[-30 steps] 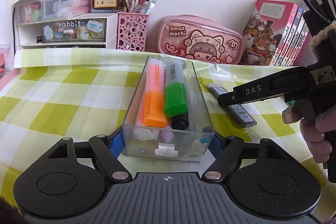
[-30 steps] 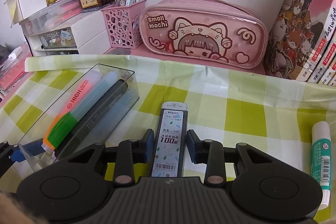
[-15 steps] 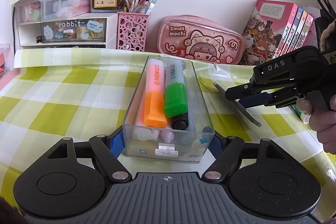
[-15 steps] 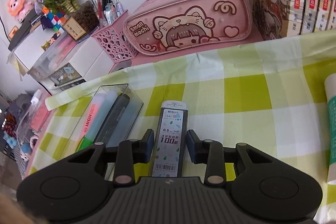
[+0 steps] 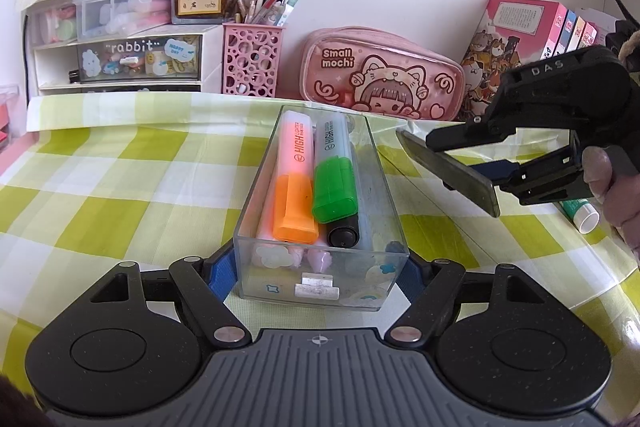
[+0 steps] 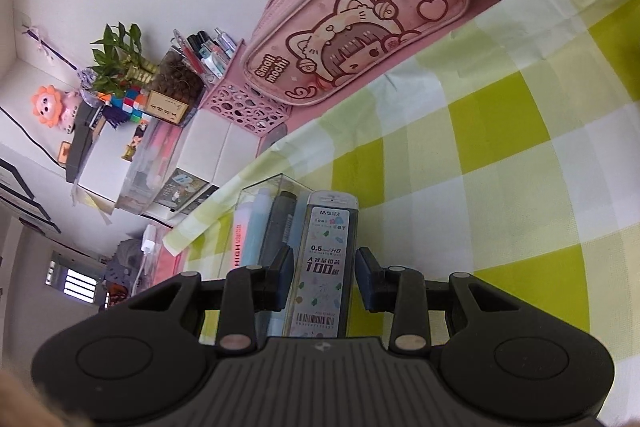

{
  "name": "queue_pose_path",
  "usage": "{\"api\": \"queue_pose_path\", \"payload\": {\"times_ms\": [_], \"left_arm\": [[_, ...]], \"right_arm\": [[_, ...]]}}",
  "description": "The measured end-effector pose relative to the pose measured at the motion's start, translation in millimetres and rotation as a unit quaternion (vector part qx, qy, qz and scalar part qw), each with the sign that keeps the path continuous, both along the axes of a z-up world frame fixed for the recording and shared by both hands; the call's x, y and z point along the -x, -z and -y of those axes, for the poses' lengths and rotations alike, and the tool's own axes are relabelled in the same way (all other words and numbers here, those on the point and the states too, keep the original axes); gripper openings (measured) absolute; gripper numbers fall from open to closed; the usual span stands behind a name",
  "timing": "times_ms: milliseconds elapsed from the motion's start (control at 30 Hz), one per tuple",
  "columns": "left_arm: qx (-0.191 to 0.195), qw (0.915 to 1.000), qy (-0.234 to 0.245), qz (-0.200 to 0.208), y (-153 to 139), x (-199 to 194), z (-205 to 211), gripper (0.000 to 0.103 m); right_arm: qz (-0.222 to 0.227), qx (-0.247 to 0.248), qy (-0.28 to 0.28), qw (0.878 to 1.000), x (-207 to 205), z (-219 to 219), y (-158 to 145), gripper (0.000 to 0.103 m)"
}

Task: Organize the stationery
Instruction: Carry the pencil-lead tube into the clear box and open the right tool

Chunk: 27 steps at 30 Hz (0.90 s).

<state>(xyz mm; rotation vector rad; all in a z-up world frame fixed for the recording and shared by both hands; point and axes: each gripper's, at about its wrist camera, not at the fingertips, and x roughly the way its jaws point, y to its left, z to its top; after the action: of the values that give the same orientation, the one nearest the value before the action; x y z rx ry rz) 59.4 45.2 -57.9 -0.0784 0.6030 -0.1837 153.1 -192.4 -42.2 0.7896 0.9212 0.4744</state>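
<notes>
A clear plastic box (image 5: 378, 195) lies on the checked cloth, and my left gripper (image 5: 320, 267) is shut on its near end. Inside it lie an orange-capped highlighter (image 5: 294, 183), a green-capped highlighter (image 5: 334, 183) and a dark marker. My right gripper (image 5: 460, 155) hovers just right of the box, rolled sideways. It is shut on a slim pencil-lead case (image 5: 476, 191), which is turned on edge above the cloth. In the right wrist view the lead case (image 6: 326, 227) stands between the pads of the right gripper (image 6: 325, 279), with the box (image 6: 276, 183) just left of it.
Along the wall stand a white drawer unit (image 5: 120, 59), a pink pen holder (image 5: 252, 59), a pink pencil pouch (image 5: 380, 83) and a row of books (image 5: 520, 39). A glue stick (image 5: 580, 213) lies under the right gripper, beside a person's hand (image 5: 616, 195).
The right gripper has lifted the lead case off the cloth and rolled over, so the case now stands on edge. The left gripper and the box have not moved.
</notes>
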Motion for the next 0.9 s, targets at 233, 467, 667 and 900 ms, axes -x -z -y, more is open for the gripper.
{"api": "queue_pose_path", "payload": {"times_ms": [233, 467, 667, 900], "left_arm": [[0.000, 1.0000, 0.000, 0.000, 0.3, -0.2, -0.1, 0.076], [0.000, 1.0000, 0.000, 0.000, 0.3, -0.2, -0.1, 0.076], [0.000, 1.0000, 0.000, 0.000, 0.4, -0.1, -0.2, 0.076], [0.000, 1.0000, 0.000, 0.000, 0.6, -0.3, -0.4, 0.076]], "right_arm": [[0.015, -0.028, -0.003, 0.999, -8.9, -24.2, -25.7, 0.053], [-0.012, -0.024, 0.019, 0.999, -20.7, -54.5, -22.1, 0.053], [0.005, 0.021, 0.036, 0.999, -16.7, -71.7, -26.1, 0.053], [0.030, 0.067, 0.026, 0.997, -9.6, -81.8, -33.7, 0.053]]}}
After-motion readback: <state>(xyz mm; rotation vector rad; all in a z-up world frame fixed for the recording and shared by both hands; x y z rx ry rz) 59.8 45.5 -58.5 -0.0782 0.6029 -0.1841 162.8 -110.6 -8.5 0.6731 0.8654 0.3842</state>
